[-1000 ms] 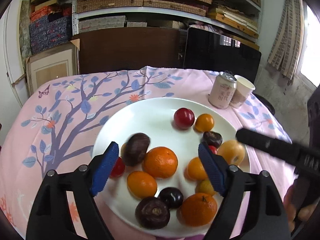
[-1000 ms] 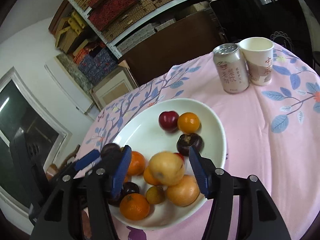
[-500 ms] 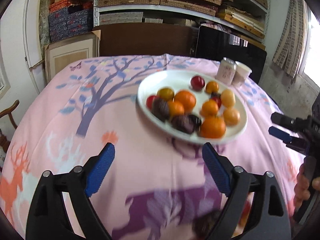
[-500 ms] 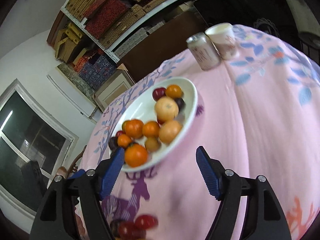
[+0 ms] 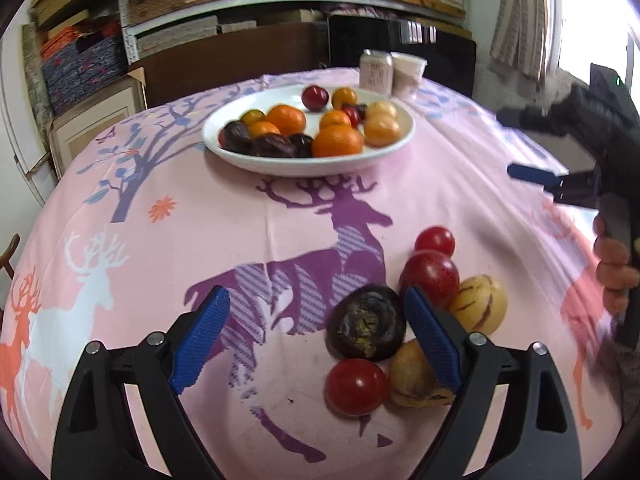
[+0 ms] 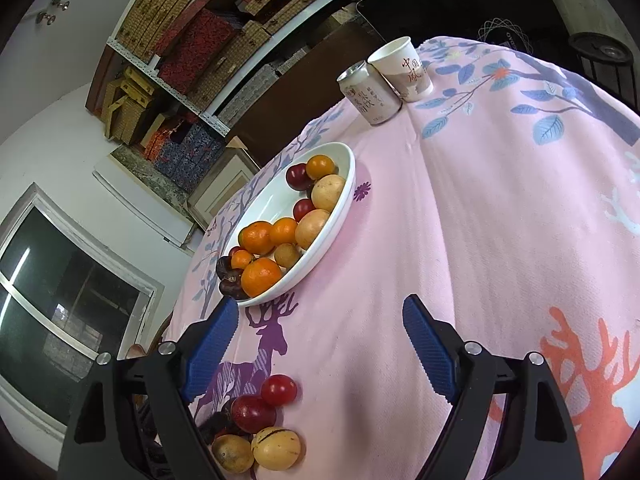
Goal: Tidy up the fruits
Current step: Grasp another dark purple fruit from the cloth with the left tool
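Observation:
A white plate (image 5: pixel 248 160) (image 6: pixel 344 196) holds several oranges, dark plums, red and yellow fruits at the far side of the pink cloth. A loose pile lies near me: a dark purple fruit (image 5: pixel 366 322), red fruits (image 5: pixel 430 274) (image 6: pixel 279 390), yellow striped fruits (image 5: pixel 480 304) (image 6: pixel 276 448). My left gripper (image 5: pixel 316 338) is open and empty, its right finger beside the dark fruit. My right gripper (image 6: pixel 316 348) is open and empty above the cloth, the pile at its lower left; it also shows in the left wrist view (image 5: pixel 536 148).
A drink can (image 5: pixel 375 66) (image 6: pixel 368 94) and a paper cup (image 5: pixel 408 68) (image 6: pixel 402 68) stand behind the plate. Shelves of boxes, a dark board and framed panels line the wall beyond. The table's edge curves down on all sides.
Both grippers have pulled back from over the plate toward the near side of the table. The loose fruit pile has come into view by the left gripper.

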